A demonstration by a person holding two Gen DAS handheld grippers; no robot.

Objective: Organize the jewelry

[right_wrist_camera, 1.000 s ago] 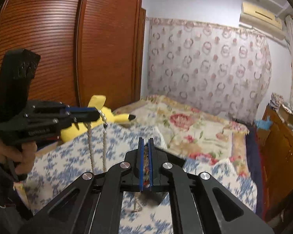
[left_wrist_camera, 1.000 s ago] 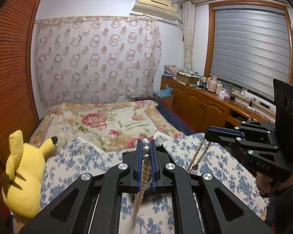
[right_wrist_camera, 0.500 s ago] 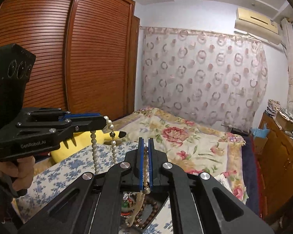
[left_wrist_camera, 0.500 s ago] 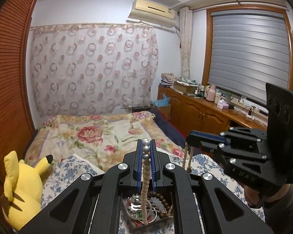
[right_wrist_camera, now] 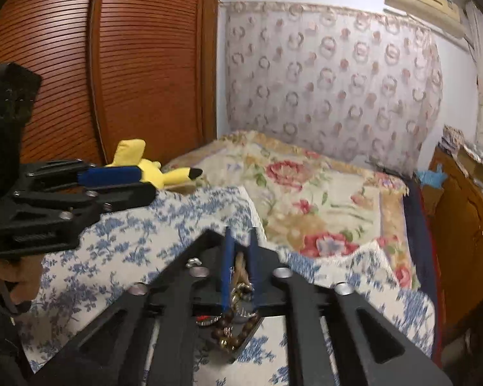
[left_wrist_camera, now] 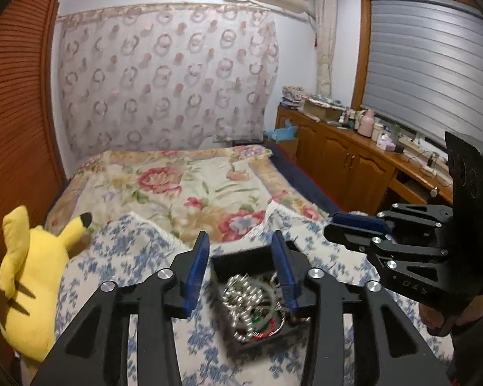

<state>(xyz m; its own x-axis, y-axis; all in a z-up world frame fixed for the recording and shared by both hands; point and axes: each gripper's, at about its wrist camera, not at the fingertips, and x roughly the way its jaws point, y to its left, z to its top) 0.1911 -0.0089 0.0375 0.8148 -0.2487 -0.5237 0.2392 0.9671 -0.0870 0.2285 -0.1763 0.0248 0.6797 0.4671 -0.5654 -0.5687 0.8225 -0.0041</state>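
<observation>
A black jewelry box (left_wrist_camera: 228,262) sits on the blue-flowered blanket. It holds a heap of pearl necklace (left_wrist_camera: 240,294), a green bangle and other pieces. My left gripper (left_wrist_camera: 240,257) is open and empty above the box. My right gripper (right_wrist_camera: 240,259) has its jaws a little apart with a thin chain (right_wrist_camera: 239,271) hanging between them over the box (right_wrist_camera: 241,341), where brown beads (right_wrist_camera: 228,323) lie. Each gripper shows in the other view: the right one (left_wrist_camera: 357,220), the left one (right_wrist_camera: 125,181).
A yellow Pikachu plush (left_wrist_camera: 32,270) lies at the bed's left edge by the wooden wardrobe (right_wrist_camera: 112,64). A floral quilt (left_wrist_camera: 177,189) covers the far bed. A wooden cabinet (left_wrist_camera: 354,164) with bottles runs along the right under the window.
My left gripper opened and the pearl necklace dropped into the box. Both grippers have lowered toward the box. The right jaws parted a little.
</observation>
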